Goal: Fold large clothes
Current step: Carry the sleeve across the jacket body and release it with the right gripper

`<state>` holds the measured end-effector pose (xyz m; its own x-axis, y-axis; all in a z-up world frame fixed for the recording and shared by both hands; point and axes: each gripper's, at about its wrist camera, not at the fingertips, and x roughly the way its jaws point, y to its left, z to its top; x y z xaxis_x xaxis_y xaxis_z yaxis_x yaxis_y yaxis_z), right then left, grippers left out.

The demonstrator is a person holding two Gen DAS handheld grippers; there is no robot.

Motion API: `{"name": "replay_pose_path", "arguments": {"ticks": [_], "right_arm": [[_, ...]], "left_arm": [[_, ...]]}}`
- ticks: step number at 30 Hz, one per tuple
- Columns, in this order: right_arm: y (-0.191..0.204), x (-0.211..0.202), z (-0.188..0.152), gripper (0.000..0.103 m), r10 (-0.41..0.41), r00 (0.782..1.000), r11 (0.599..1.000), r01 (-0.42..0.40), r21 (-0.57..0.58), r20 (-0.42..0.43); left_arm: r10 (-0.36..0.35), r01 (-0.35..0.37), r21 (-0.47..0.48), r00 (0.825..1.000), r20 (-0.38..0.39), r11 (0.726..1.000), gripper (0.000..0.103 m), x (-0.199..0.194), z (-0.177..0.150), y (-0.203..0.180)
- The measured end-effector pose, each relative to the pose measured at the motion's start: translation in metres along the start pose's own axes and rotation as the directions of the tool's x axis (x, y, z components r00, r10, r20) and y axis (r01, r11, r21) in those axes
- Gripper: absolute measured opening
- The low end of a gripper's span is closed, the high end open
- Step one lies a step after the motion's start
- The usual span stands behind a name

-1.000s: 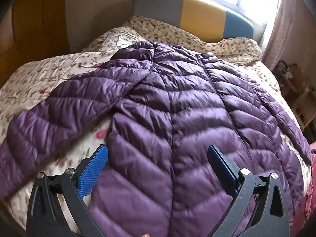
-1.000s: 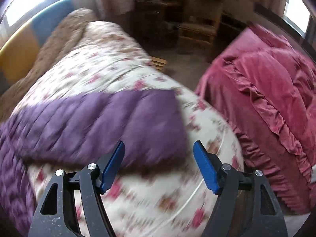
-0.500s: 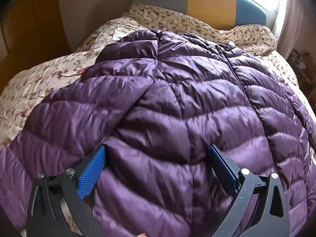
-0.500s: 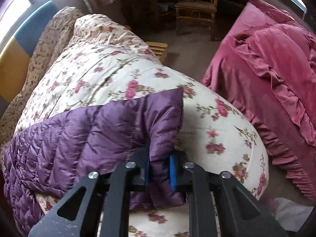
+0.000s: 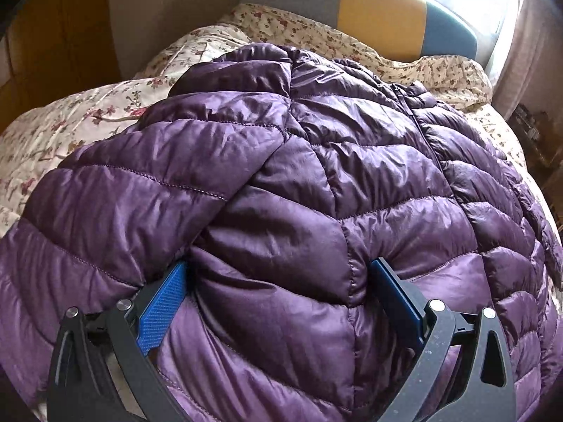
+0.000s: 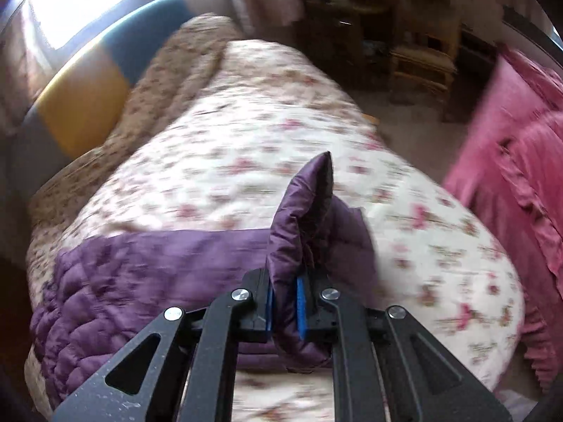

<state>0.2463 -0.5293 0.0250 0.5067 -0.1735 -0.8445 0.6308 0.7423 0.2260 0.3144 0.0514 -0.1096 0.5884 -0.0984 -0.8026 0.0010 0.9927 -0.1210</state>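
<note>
A purple quilted down jacket [image 5: 316, 183] lies spread on a bed with a floral quilt [image 5: 63, 126]. My left gripper [image 5: 278, 302] is open, its blue pads pressed against the jacket's body near the armpit, with a bulge of fabric between them. In the right wrist view my right gripper [image 6: 284, 307] is shut on the cuff end of the jacket's sleeve [image 6: 302, 218], lifted so the cuff stands up above the quilt [image 6: 246, 140]. The rest of the sleeve [image 6: 140, 267] lies across the bed to the left.
A headboard with grey, yellow and blue panels [image 5: 380, 10] stands at the bed's far end under a bright window. A pink ruffled bedspread [image 6: 520, 183] covers a second bed to the right. Wooden chairs [image 6: 422, 59] stand beyond the bed.
My right gripper closed on the sleeve cuff and has lifted it off the quilt. My left gripper moved forward and down onto the jacket body, still open.
</note>
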Motion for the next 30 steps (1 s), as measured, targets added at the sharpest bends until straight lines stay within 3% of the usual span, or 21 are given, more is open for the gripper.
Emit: {"name": "replay_pose_path", "arguments": {"ticks": [8, 14, 22, 30], "right_arm": [[0.139, 0.017, -0.042, 0.008, 0.129, 0.991, 0.972, -0.134, -0.196, -0.038], [0.249, 0.037, -0.092, 0.008, 0.207, 0.973, 0.903, -0.23, -0.363, -0.103], [0.31, 0.055, -0.144, 0.008, 0.248, 0.95, 0.832, -0.31, -0.461, -0.19], [0.359, 0.053, -0.2, 0.008, 0.297, 0.913, 0.728, -0.406, -0.552, -0.28]], "left_arm": [[-0.057, 0.057, -0.051, 0.998, 0.009, 0.997, 0.093, -0.006, 0.002, 0.013], [-0.106, 0.107, -0.096, 0.994, 0.016, 0.99, 0.082, -0.011, 0.006, 0.03], [-0.132, 0.135, -0.098, 0.99, 0.038, 0.986, 0.079, -0.014, 0.002, 0.036], [-0.134, 0.14, -0.126, 0.99, 0.051, 0.982, 0.079, -0.02, -0.003, 0.045]]}}
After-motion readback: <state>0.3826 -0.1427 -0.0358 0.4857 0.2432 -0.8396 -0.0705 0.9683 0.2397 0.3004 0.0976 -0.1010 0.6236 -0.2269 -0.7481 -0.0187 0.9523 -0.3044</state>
